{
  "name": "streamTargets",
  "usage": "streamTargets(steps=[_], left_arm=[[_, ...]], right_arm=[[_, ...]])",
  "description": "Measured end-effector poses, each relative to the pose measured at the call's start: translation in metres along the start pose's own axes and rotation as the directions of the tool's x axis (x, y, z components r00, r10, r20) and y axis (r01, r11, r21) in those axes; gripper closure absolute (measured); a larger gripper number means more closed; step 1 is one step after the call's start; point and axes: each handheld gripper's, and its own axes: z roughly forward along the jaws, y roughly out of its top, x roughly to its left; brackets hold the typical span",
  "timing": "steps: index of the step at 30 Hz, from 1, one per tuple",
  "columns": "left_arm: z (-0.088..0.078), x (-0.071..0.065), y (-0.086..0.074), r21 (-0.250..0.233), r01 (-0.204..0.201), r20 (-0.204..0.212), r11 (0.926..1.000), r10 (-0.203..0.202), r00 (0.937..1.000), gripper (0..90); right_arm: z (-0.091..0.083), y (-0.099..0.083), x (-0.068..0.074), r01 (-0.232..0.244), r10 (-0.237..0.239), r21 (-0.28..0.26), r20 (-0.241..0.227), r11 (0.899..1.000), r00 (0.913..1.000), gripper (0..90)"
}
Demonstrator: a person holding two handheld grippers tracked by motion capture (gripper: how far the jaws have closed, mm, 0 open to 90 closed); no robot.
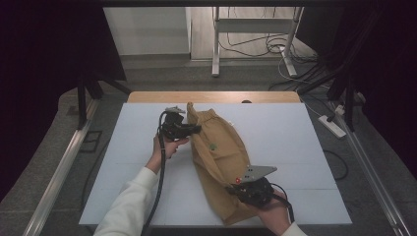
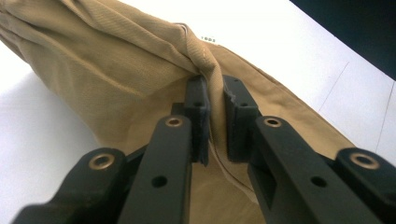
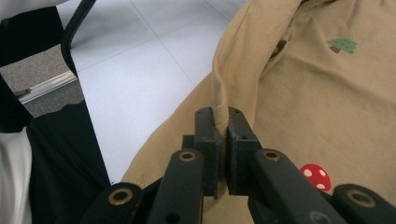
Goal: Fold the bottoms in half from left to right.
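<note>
Both my grippers clamped on the tan garment, stretched across the white surface.

The surface (image 1: 295, 132) carries the tan garment (image 1: 219, 157), which lies diagonally from the far middle toward my near right edge. My left gripper (image 1: 193, 129) sits at its far end, jaws pinched together on a bunched fold of the hem. My right gripper (image 1: 235, 189) sits at the near end, jaws shut tight on a raised seam. On the cloth I see a small green tree (image 3: 342, 45), and a red mushroom (image 3: 315, 176) just beside the right jaw.
</note>
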Motion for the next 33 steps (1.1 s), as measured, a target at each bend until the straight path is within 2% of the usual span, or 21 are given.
streamTargets(steps=[11, 33], left_arm=[[0.013, -0.007, 0.006, 0.013, -0.004, 0.018, 0.9999, 0.003, 0.9998, 80.5], [0.035, -0.018, 0.014, 0.063, -0.021, 0.007, 0.9978, 0.020, 0.9998, 80.5]], right_arm=[[-0.008, -0.007, -0.003, -0.011, 0.011, -0.001, 0.014, 1.000, 0.9998, 84.9], [-0.018, -0.019, -0.008, -0.032, 0.031, 0.009, 0.038, 0.999, 0.9988, 84.8]])
